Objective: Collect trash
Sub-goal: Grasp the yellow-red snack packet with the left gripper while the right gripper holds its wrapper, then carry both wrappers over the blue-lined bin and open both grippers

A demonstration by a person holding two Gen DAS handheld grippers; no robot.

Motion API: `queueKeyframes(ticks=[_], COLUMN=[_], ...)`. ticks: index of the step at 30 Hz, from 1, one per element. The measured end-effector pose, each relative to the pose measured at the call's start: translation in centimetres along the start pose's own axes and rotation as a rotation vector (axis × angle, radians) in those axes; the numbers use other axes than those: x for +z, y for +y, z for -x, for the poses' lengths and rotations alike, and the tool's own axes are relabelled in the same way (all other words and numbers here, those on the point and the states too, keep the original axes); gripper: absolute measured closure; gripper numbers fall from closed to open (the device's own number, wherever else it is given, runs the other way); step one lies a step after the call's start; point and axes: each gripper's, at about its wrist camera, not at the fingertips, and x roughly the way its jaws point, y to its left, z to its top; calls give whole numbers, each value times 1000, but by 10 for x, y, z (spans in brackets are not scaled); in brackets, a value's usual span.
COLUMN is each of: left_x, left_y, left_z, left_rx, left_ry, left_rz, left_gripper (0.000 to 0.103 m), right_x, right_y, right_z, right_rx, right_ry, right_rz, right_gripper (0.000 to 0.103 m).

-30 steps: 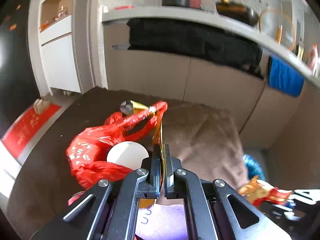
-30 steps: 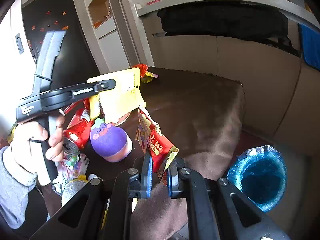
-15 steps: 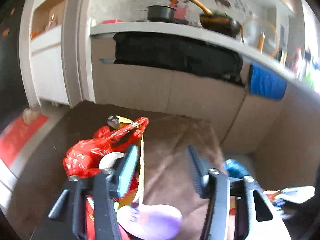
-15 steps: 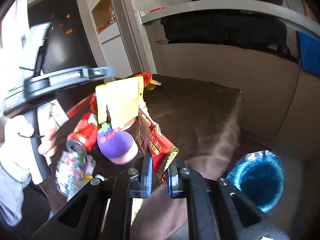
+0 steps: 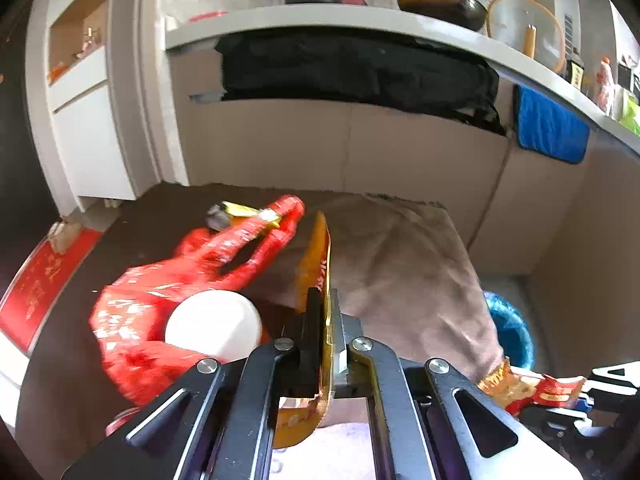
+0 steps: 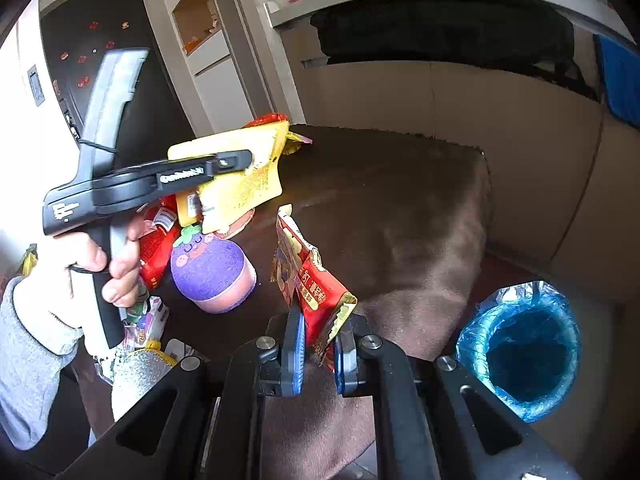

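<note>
My left gripper (image 5: 325, 330) is shut on a yellow snack packet (image 5: 316, 264) seen edge-on; in the right wrist view the same packet (image 6: 240, 176) hangs flat from the left gripper (image 6: 236, 162) above the table. My right gripper (image 6: 318, 344) is shut on a red snack wrapper (image 6: 310, 280) that stands up from its jaws over the table's near edge. The wrapper also shows at the lower right of the left wrist view (image 5: 532, 390). A bin with a blue liner (image 6: 520, 348) stands on the floor to the right, also in the left wrist view (image 5: 512, 328).
On the brown-clothed table (image 6: 400, 200) lie a crumpled red plastic bag (image 5: 160, 300), a white round lid (image 5: 214, 326), a purple plush toy (image 6: 212, 272), a red can (image 6: 160, 244) and small wrappers (image 6: 144, 324). A kitchen counter (image 5: 360, 20) stands behind.
The left gripper opened half a second ago and has shut again on the yellow packet. The right gripper has kept hold of the red wrapper and barely moved.
</note>
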Motion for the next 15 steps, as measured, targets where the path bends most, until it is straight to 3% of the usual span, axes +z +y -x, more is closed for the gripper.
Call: queueKeyframes(ticks=[4, 7, 10, 15], left_x=[11, 22, 31, 33], left_y=[-8, -19, -48, -125], left_z=[38, 59, 66, 39], left_rx=[4, -36, -120, -297], left_ry=[-68, -88, -69, 19], left_rz=[-21, -2, 9, 7], left_gripper=[103, 103, 103, 103], right_x=[2, 8, 15, 15], right_y=[-5, -8, -20, -74], right_z=[2, 11, 31, 77], right_rx=[26, 24, -13, -172], right_ry=[-16, -52, -112, -174], right_rz=[-22, -41, -63, -109], right_gripper=[93, 94, 94, 94])
